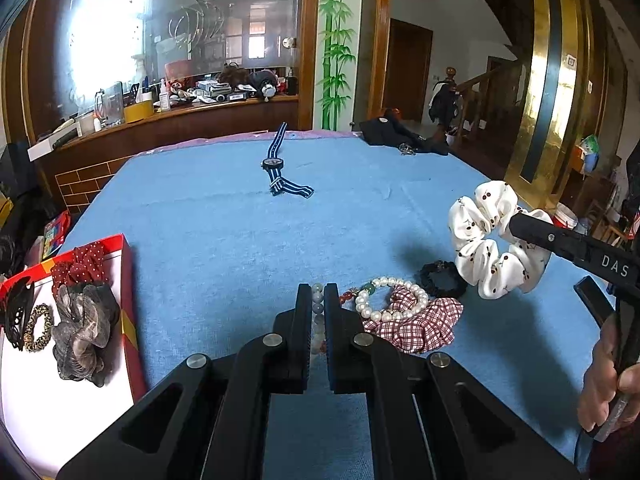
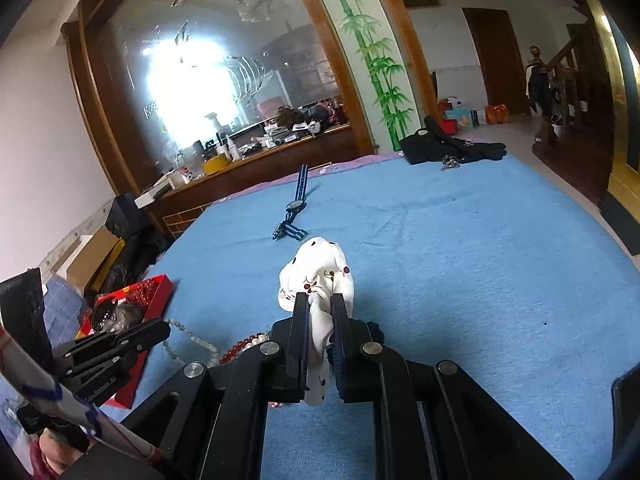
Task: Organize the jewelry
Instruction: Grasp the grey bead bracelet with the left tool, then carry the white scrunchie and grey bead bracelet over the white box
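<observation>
My left gripper point(image 1: 318, 292) is shut on a pale bead bracelet point(image 1: 318, 300) just above the blue cloth. My right gripper point(image 2: 320, 300) is shut on a white cherry-print scrunchie point(image 2: 320, 272) and holds it in the air; it also shows in the left wrist view point(image 1: 488, 240). A pearl bracelet point(image 1: 390, 300), a red plaid scrunchie point(image 1: 416, 324) and a black scrunchie point(image 1: 442, 278) lie right of my left gripper. A red box point(image 1: 130, 280) at left holds a grey scrunchie point(image 1: 82, 332), a red dotted bow point(image 1: 82, 266), a black claw clip point(image 1: 16, 312) and a leopard hair tie point(image 1: 38, 326).
A blue striped watch point(image 1: 276, 168) lies mid-table on the blue cloth point(image 1: 224, 240). Dark clothing point(image 1: 400, 132) and keys point(image 1: 407, 149) sit at the far right edge. A cluttered wooden counter point(image 1: 180, 116) stands beyond the table.
</observation>
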`<move>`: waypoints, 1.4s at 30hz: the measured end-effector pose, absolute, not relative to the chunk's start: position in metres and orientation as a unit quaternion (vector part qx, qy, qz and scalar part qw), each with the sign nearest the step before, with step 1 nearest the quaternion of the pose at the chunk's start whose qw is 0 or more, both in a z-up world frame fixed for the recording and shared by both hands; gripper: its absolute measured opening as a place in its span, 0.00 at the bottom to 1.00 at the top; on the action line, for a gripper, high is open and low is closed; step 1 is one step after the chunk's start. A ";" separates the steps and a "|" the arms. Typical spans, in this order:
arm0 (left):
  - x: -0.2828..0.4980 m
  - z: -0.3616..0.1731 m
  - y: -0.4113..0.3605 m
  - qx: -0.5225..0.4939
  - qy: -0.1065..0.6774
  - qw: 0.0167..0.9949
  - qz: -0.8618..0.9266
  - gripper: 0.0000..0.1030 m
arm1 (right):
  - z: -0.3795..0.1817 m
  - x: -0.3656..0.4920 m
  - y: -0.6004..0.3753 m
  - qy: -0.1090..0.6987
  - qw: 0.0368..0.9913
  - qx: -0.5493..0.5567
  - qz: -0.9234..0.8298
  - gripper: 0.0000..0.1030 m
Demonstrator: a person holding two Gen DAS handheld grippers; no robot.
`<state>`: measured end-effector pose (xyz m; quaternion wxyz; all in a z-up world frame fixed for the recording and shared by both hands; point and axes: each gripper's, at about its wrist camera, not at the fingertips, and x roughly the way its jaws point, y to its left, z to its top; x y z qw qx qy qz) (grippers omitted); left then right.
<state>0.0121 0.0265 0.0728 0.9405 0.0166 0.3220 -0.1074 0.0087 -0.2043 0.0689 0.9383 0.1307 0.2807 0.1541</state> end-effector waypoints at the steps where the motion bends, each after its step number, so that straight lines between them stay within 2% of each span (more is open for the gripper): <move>1: 0.013 0.072 0.027 0.017 0.323 0.940 -0.106 0.05 | 0.068 0.011 -0.204 0.283 0.937 0.131 0.157 0.11; 33: 0.011 0.068 0.026 0.040 0.326 0.941 -0.076 0.05 | 0.067 0.006 -0.185 0.284 0.935 0.103 0.188 0.11; 42: -0.019 0.097 0.046 0.030 0.306 0.950 -0.063 0.05 | 0.080 -0.026 -0.153 0.285 0.927 0.100 0.222 0.11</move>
